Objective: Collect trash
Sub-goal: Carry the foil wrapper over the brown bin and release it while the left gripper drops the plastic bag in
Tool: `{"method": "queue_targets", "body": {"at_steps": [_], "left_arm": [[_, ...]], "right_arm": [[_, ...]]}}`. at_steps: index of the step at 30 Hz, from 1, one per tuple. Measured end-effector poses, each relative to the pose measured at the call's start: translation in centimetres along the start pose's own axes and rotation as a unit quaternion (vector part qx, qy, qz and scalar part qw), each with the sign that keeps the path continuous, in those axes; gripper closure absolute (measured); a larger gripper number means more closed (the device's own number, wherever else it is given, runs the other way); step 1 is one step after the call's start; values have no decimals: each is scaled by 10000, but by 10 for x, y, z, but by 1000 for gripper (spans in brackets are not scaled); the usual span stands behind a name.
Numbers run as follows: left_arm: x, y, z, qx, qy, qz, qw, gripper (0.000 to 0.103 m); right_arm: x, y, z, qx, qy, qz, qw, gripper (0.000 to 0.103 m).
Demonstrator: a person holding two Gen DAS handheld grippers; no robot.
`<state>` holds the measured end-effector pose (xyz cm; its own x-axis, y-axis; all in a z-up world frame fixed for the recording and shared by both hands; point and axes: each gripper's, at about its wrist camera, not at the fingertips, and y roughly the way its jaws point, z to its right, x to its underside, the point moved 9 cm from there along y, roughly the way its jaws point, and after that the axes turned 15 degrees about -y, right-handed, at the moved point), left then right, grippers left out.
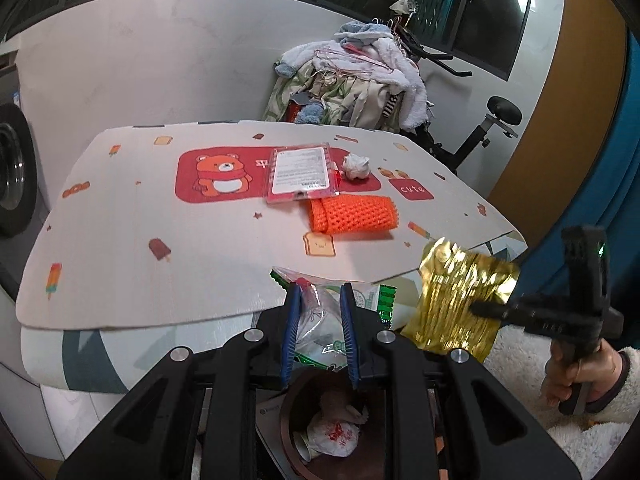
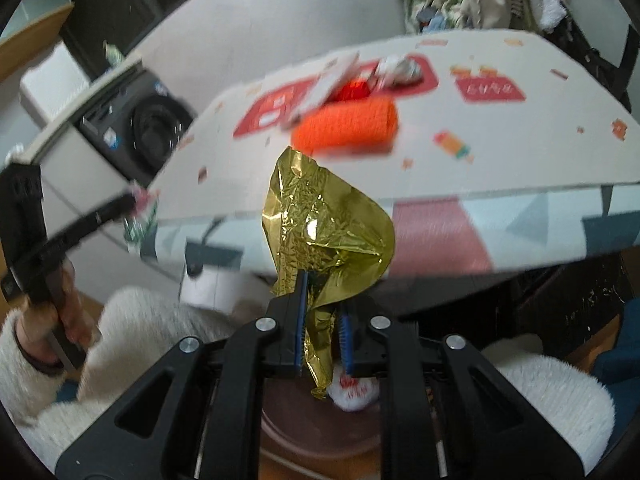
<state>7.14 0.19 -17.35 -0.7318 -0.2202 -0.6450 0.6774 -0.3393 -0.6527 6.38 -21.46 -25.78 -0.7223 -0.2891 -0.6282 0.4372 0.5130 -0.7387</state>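
Left claw (image 1: pixel 320 300), left wrist view: your jaws are nearly closed, pinching a clear plastic wrapper w/ green edge (image 1: pixel 332 320) at lower center. Below it, bottom center, a brown bin (image 1: pixel 292 420) w/ a white crumpled bag (image 1: pixel 332 436) inside. Table mat (image 1: pixel 120 220) fills mid frame; on it a pink blister pack (image 1: pixel 300 172), a white paper wad (image 1: pixel 357 166) just right of it, and orange foam netting (image 1: pixel 352 214) touching the pack's near edge. At right your right claw (image 1: pixel 484 308) grips gold foil (image 1: pixel 460 300); the hand (image 1: pixel 580 372) shows in a fuzzy white sleeve.

Right wrist view: right claw (image 2: pixel 322 308) fully closed on gold foil (image 2: pixel 324 220), frame center, foil tail hanging over the bin (image 2: pixel 320 432) at bottom. Orange netting (image 2: pixel 348 126) and pack (image 2: pixel 332 80) blurred at upper center. Left claw at mid left, wrapper (image 2: pixel 138 216) at its tip, blurred.
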Motion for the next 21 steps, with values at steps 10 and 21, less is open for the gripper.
{"method": "queue_targets", "body": {"at_steps": [10,21], "left_arm": [[14,2,-11,50,-97,-88,9999,83],[30,9,-3,196,97,-202,9996,82]], "right_arm": [[40,43,-16,-104,-131,-877,9960,83],[40,50,-5,-94,55,-875,9961,43]]}}
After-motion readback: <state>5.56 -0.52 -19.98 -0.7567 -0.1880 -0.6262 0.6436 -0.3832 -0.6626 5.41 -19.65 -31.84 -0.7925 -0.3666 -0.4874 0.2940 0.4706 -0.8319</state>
